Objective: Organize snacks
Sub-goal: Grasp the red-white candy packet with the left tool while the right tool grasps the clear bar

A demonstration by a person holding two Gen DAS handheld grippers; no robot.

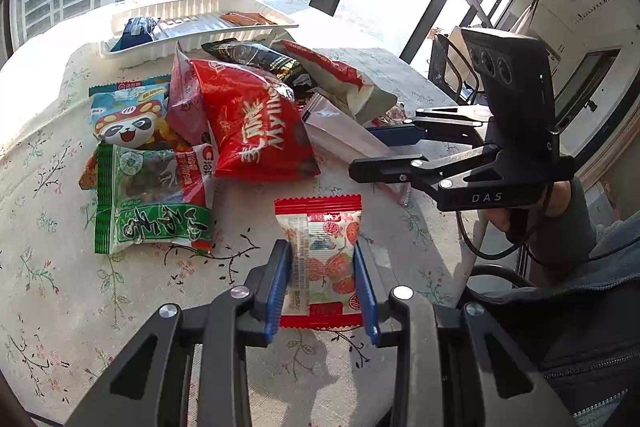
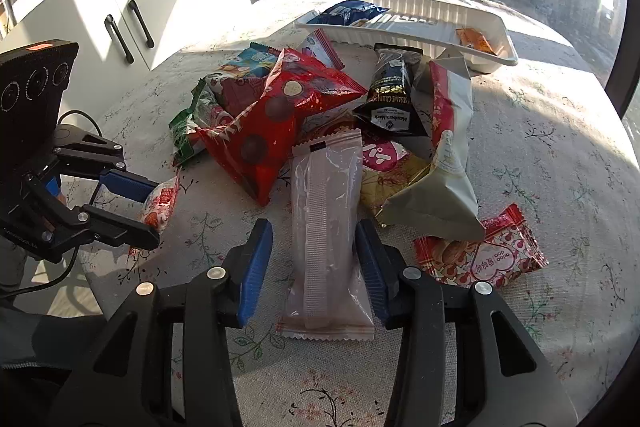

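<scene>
While two packets are being dealt with at once: keep each hand's path apart, so neither gripper sweeps the pile on its way out.
Step in hand: by my reading, the left gripper (image 1: pixel 322 255) carries its strawberry packet (image 1: pixel 320 227) toward the white tray (image 1: pixel 200 41), and the right gripper (image 2: pixel 314 231) is setting up a grasp on the pink packet (image 2: pixel 324 187).
Left jaws: nearly closed, both blue pads pressed on the long sides of the strawberry packet, which hangs near the camera and looks lifted off the tablecloth (image 1: pixel 60 267).
Right jaws: partly open, straddling the pink packet's middle; the right pad looks to be at its edge, while a gap shows beside the left pad, so nothing is gripped yet.
Pink packet: flat on the cloth, its near end toward the camera, its far end tucked against the red bag (image 2: pixel 264 131) and the pile.
Doing it well, right: close squarely across the width, then draw the packet near and up so the far end slides free without dragging neighbours.
Doing it well, left: hold firm but avoid crushing; pass above the pile.
Tray: at the far side of the table, beyond the pile, with a blue packet (image 1: pixel 134 31) at its left end and an orange packet (image 1: pixel 244 19) toward its right, and bare ribbed floor between them.
</scene>
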